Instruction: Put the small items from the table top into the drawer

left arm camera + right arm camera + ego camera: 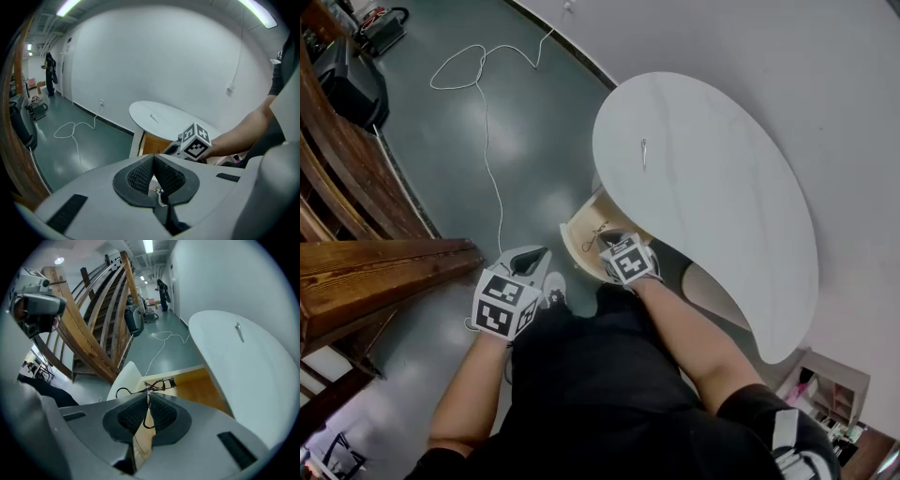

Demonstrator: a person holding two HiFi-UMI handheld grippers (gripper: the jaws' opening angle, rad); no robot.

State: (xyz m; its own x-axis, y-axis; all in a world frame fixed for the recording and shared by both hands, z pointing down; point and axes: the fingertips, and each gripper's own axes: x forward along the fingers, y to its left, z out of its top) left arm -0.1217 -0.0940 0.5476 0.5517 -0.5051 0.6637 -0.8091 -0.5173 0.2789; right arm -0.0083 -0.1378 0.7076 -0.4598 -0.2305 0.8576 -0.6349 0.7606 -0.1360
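The white, bean-shaped table top [731, 206] carries one small slender metal item [643, 154] near its far end.

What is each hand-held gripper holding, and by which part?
The right hand-held gripper pinches a black eyelash curler by its handle loop; the left hand-held gripper holds nothing.

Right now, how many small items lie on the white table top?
1: a thin metal piece near the far end of the table top. Nothing else shows there; the right claw holds an eyelash curler instead.

No legible text, labels, brands or numbers anywhere; only square black-and-white markers on the left cube [502, 305] and right cube [628, 260].
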